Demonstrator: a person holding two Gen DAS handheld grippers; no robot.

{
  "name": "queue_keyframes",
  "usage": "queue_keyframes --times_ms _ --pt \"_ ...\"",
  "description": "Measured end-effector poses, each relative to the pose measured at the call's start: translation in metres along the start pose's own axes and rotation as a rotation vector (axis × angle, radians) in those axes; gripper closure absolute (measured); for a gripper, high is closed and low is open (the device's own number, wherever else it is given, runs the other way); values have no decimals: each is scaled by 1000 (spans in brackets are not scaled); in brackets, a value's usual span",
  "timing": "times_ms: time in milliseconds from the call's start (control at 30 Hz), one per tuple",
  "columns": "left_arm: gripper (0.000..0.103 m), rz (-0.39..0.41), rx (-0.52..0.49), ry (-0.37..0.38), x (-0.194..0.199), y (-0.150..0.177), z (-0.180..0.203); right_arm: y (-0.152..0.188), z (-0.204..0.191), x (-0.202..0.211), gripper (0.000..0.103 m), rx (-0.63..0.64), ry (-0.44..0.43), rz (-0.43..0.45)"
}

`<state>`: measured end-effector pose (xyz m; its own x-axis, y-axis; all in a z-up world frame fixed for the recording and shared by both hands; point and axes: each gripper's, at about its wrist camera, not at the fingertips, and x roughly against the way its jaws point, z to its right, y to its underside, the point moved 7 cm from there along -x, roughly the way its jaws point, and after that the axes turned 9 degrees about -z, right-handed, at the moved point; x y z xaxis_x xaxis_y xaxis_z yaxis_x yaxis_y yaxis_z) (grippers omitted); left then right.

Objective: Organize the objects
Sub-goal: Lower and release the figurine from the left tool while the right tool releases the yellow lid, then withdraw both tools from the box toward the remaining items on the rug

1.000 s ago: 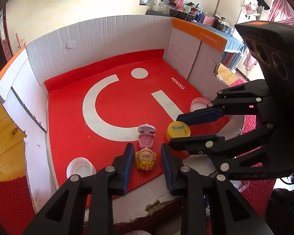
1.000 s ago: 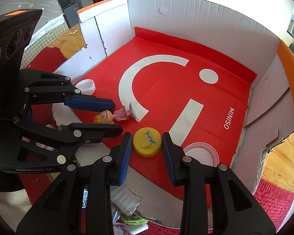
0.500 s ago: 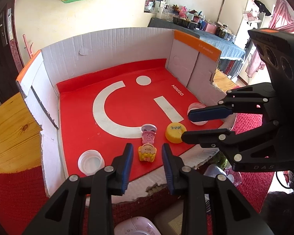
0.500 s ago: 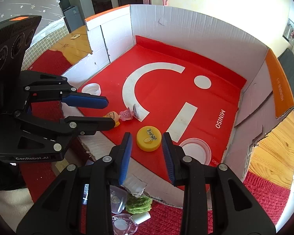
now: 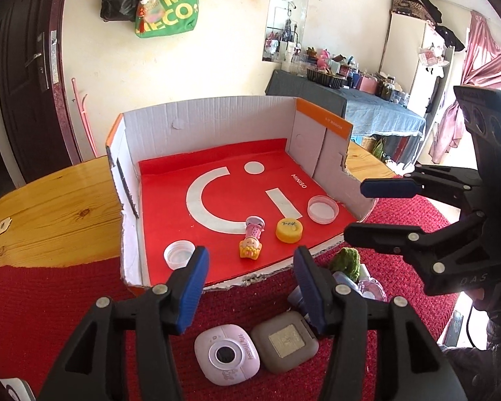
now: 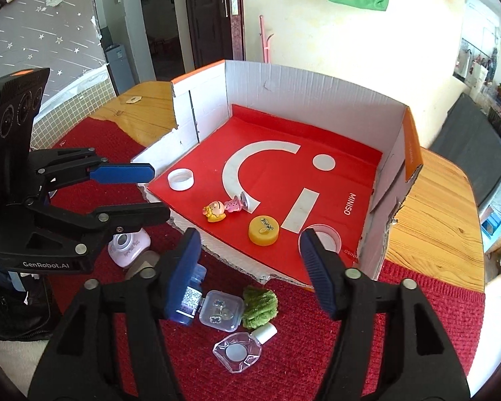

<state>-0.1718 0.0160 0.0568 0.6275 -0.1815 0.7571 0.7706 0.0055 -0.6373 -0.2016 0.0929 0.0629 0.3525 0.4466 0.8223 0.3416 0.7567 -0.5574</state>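
An open cardboard box (image 5: 217,117) with a red floor holds a small doll (image 5: 250,245), a yellow cap (image 5: 289,230), a white cap (image 5: 178,254) and a clear round lid (image 5: 322,209). My left gripper (image 5: 249,254) hangs above the box's torn front edge. Its jaws are opening, with nothing gripped between them. My right gripper (image 6: 250,235) hovers beside it over the red cloth, jaws also opening and empty. In the right wrist view the doll (image 6: 214,210) and yellow cap (image 6: 263,230) lie free on the box floor (image 6: 284,180).
On the red cloth in front of the box lie a pink toy camera (image 5: 227,356), a grey compact (image 5: 284,342), a green pompom (image 6: 260,307), a blue bottle (image 6: 188,295), a clear case (image 6: 221,310) and a glass bottle (image 6: 238,347). The wooden table (image 5: 50,200) extends around the box.
Both grippers have drawn back and up from the box, and their jaws have widened. The doll and the yellow cap, earlier between the fingers, now lie free on the red floor.
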Motion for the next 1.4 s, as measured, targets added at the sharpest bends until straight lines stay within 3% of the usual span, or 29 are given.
queue_keyframes --times_ms 200,333,567,967,1400 --pt "38 54 55 -38 17 16 -2 13 -7 27 39 -57 45 93" --pt "30 79 96 -62 24 27 -2 26 -10 47 25 -108 115 176" --pt "21 123 135 -99 31 45 4 49 -10 67 17 -217 194 273" --pt "6 130 196 -129 23 79 5 87 -21 45 14 -269 242 262" --pt "6 82 252 -141 5 96 -5 110 -16 10 14 -345 219 182"
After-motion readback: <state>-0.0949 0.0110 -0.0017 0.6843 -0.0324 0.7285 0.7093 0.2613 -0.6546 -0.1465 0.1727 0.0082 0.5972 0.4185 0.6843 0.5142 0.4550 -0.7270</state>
